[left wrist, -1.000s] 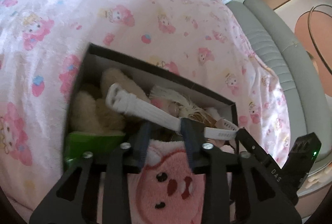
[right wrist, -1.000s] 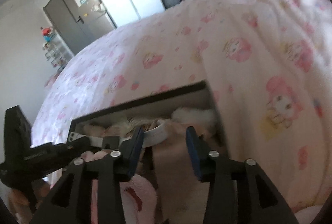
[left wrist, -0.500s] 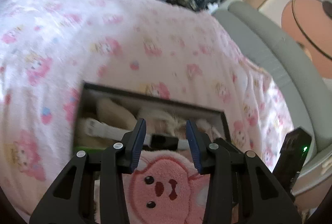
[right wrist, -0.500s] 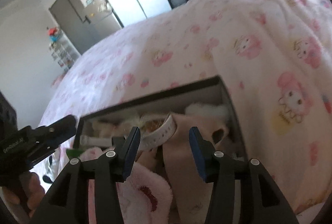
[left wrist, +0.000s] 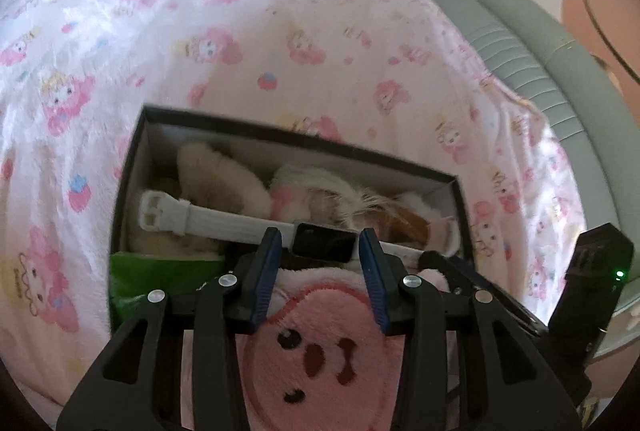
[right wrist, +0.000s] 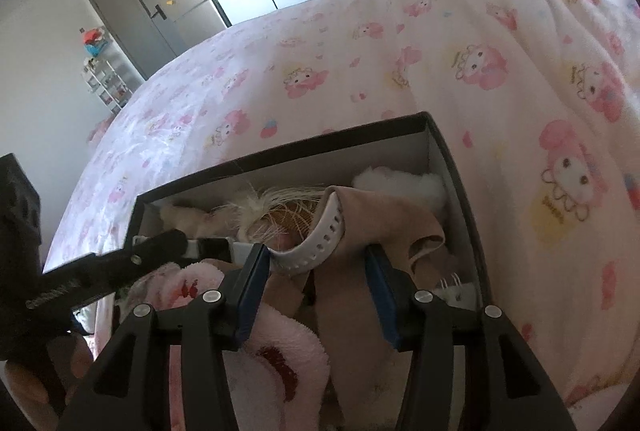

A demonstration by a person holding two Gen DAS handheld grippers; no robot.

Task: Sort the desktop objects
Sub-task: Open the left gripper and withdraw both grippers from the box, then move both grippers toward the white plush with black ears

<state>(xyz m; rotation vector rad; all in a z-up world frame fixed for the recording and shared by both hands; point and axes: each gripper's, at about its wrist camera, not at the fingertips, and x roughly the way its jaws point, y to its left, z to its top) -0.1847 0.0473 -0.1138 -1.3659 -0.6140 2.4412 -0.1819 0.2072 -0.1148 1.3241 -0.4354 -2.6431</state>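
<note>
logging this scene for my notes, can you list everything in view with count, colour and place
box: one, black outside, white inside, open, on the blanket
blanket: one, pink cartoon print, under the box
watch: one, white strap, black face, lying across the things in the box
pink plush: one, with a face, near end of box
cream plush: one, far left of box
green packet: one, near left corner
beige cloth: one, right part of box
left tongs: black, blue pads, open, over the watch face
right tongs: black, blue pads, open, over strap and cloth
</note>
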